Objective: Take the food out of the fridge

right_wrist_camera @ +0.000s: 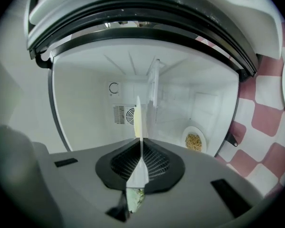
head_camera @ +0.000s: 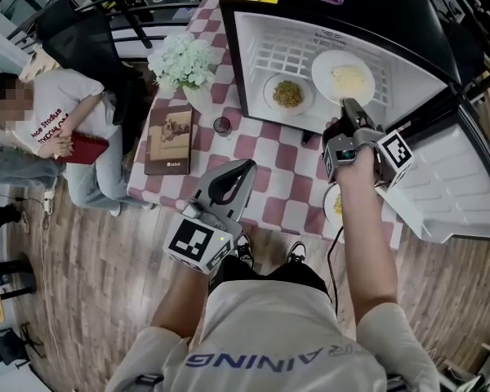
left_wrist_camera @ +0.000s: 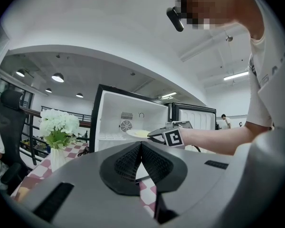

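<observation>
A small white fridge (head_camera: 237, 64) stands open on the checked table. In it, a white plate of yellow food (head_camera: 343, 76) is held at its near rim by my right gripper (head_camera: 349, 104), which is shut on it. In the right gripper view the plate (right_wrist_camera: 138, 120) stands edge-on between the closed jaws of that gripper (right_wrist_camera: 141, 144). A second plate with brown grains (head_camera: 288, 94) sits on the fridge floor to the left. My left gripper (head_camera: 247, 166) hangs shut and holding nothing over the table's near edge, its jaws (left_wrist_camera: 141, 146) closed together.
The fridge door (head_camera: 465, 186) hangs open at the right. A plate (head_camera: 333, 207) lies on the table, partly under my right arm. White flowers (head_camera: 182, 62), a book (head_camera: 170, 139) and a small dark cup (head_camera: 222, 125) stand left of the fridge. A person (head_camera: 57, 121) sits at far left.
</observation>
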